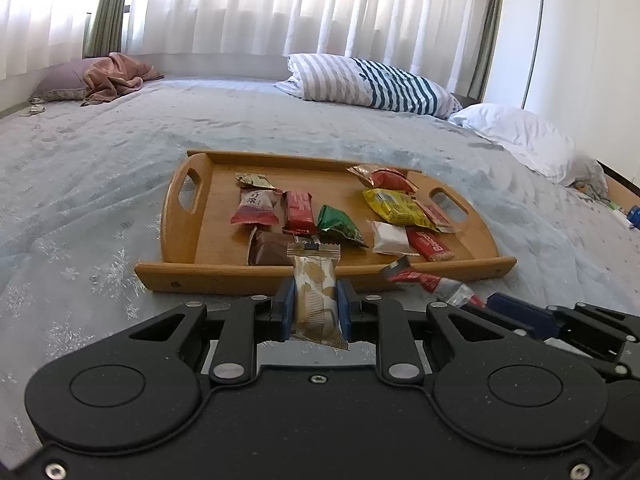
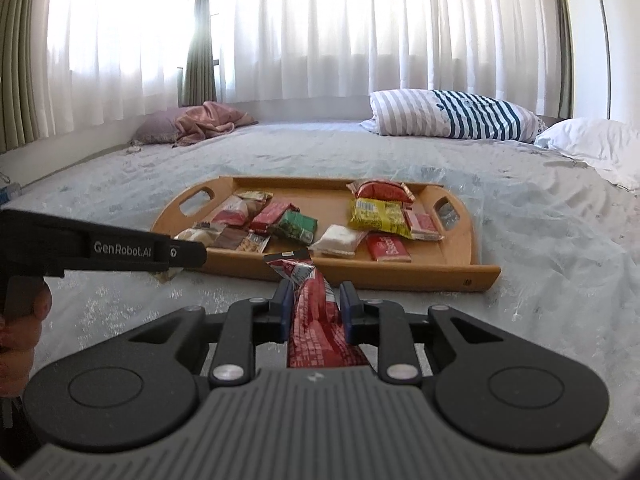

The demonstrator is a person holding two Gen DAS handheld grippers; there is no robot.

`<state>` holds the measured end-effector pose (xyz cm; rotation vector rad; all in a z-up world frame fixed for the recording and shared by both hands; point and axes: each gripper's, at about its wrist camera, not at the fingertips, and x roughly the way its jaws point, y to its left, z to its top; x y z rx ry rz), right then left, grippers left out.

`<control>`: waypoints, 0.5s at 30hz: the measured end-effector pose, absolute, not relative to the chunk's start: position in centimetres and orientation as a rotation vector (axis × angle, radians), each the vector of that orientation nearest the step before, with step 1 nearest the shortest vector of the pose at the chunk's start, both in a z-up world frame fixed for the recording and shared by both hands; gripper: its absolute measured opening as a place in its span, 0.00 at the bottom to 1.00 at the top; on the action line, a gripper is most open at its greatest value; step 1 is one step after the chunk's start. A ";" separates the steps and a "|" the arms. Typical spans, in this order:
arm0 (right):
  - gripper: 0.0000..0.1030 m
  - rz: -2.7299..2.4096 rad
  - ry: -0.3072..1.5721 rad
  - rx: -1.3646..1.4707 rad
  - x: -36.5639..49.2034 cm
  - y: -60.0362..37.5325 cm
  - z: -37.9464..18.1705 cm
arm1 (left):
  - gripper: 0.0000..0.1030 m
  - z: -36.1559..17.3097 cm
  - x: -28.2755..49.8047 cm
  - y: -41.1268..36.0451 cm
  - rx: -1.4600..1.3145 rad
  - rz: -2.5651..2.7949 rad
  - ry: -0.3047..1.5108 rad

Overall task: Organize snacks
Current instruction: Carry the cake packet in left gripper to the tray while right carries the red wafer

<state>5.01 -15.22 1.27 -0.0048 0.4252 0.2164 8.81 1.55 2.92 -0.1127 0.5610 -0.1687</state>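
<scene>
Wooden tray point(image 1: 208, 276) lies ahead; our left gripper point(image 1: 316, 304) pinches a beige snack point(image 1: 314, 288), our right gripper point(image 2: 314, 304) a red snack point(image 2: 316, 320). Slick wrappers could slip out.

I see strong daylight pouring through the sheer curtains point(image 2: 320, 40) at twelve o'clock, blown out to white glare around eleven; the bedspread point(image 1: 100, 168) is evenly lit with only soft shadows under the wooden tray point(image 1: 320, 276); fisheye bending curves the wall edges at three o'clock, and corners go dark; my view is sharp mid-frame, softer toward the rim.
</scene>
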 end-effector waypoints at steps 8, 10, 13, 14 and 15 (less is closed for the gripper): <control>0.27 0.201 0.400 0.023 6.1 -15.6 2.8 | 0.20 4.0 10.0 2.6 -0.125 -0.142 0.533; 0.27 0.195 0.397 0.035 6.7 -15.7 3.1 | 0.20 4.3 10.5 2.9 -0.122 -0.131 0.521; 0.27 0.188 0.397 0.053 7.6 -15.7 3.5 | 0.20 4.7 11.6 3.5 -0.126 -0.115 0.512; 0.27 0.186 0.397 0.059 8.0 -15.6 3.7 | 0.20 4.8 11.9 3.7 -0.128 -0.108 0.513; 0.27 0.184 0.395 0.064 8.4 -15.6 3.8 | 0.20 4.7 12.2 3.9 -0.131 -0.104 0.514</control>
